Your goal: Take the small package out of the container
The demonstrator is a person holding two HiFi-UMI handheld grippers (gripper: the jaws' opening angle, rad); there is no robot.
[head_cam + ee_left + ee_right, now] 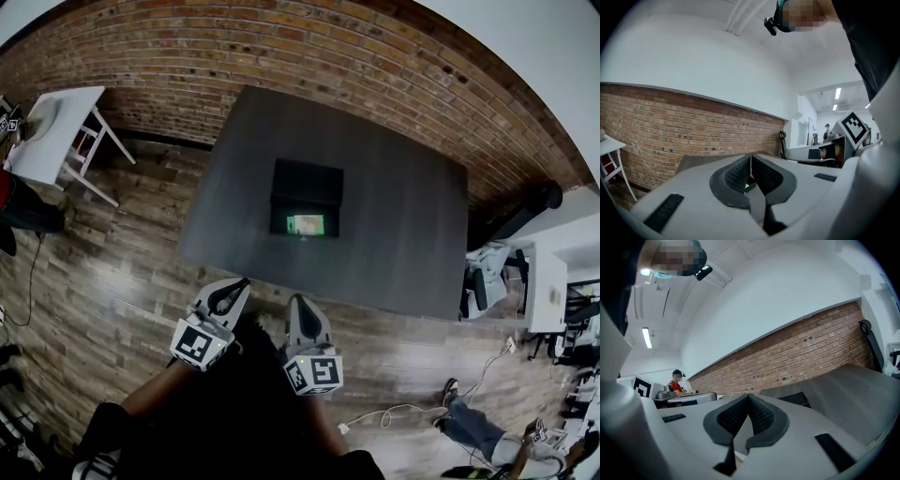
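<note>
A black open container (307,190) sits in the middle of the dark table (403,234), with a small green-and-white package (306,225) inside near its front edge. Both grippers hang in front of the table's near edge, well short of the container. My left gripper (236,285) is shut with nothing in it; its pads (751,165) meet at the tips, and a green glint of the package shows through the gap below them. My right gripper (297,302) is also shut and empty, its pads (748,401) pressed together, with the container (793,399) visible beyond them.
A brick wall (309,47) runs behind the table. A white side table (52,131) stands at far left. White desks and chairs (525,281) stand at right, cables lie on the wooden floor (103,272), and a person's legs (473,427) show at lower right.
</note>
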